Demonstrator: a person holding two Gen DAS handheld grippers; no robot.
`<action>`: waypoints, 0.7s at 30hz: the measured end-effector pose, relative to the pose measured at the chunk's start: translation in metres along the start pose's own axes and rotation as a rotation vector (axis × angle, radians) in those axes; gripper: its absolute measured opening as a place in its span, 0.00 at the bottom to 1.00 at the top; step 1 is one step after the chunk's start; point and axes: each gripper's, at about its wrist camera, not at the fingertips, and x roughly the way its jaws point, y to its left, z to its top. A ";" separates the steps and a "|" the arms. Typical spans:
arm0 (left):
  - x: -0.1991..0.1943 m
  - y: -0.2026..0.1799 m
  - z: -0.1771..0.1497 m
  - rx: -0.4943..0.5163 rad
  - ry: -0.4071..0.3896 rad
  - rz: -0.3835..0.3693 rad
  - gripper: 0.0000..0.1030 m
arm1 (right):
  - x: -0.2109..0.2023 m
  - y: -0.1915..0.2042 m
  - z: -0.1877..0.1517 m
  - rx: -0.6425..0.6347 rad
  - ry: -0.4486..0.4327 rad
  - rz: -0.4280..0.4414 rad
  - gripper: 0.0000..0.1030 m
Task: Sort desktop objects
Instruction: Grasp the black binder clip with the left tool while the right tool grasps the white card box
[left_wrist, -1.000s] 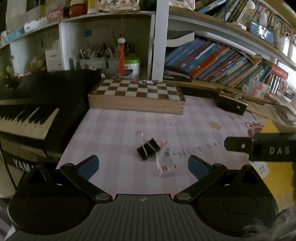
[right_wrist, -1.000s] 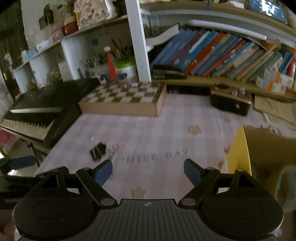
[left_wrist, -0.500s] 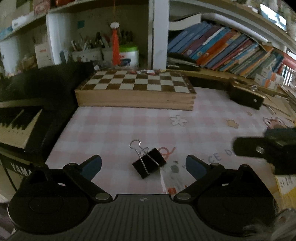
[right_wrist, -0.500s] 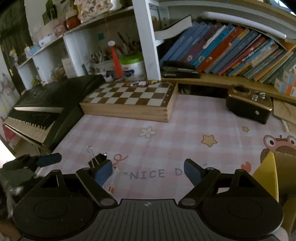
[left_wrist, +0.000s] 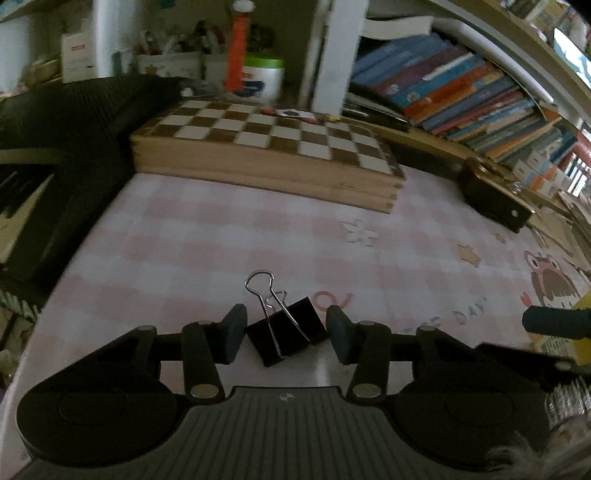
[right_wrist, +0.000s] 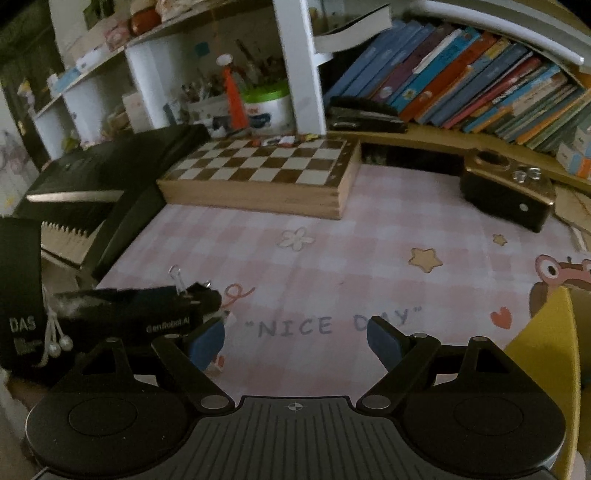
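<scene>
Left tool (left_wrist: 284, 330) | closing (pads apart) | around binder clip (left_wrist: 286, 334)

Left gripper (left_wrist: 285, 329) narrowed (right gripper (right_wrist: 296, 339) wide)

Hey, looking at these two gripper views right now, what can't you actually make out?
- Left wrist view: whether the left gripper pads touch the binder clip; only slim gaps show.
- Right wrist view: the binder clip is mostly hidden behind the left gripper.
- Right wrist view: the small packet is covered by the right gripper finger; its label is unreadable.
- Right wrist view: the yellow object is cut off by the edge.
</scene>
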 end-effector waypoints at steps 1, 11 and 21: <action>-0.003 0.004 0.000 -0.014 -0.006 0.010 0.43 | 0.002 0.002 -0.001 -0.009 0.008 0.007 0.84; -0.064 0.053 0.002 -0.224 -0.090 0.050 0.43 | 0.045 0.046 -0.007 -0.137 0.072 0.069 0.84; -0.078 0.049 -0.010 -0.250 -0.078 0.020 0.43 | 0.070 0.062 -0.018 -0.227 0.020 0.033 0.59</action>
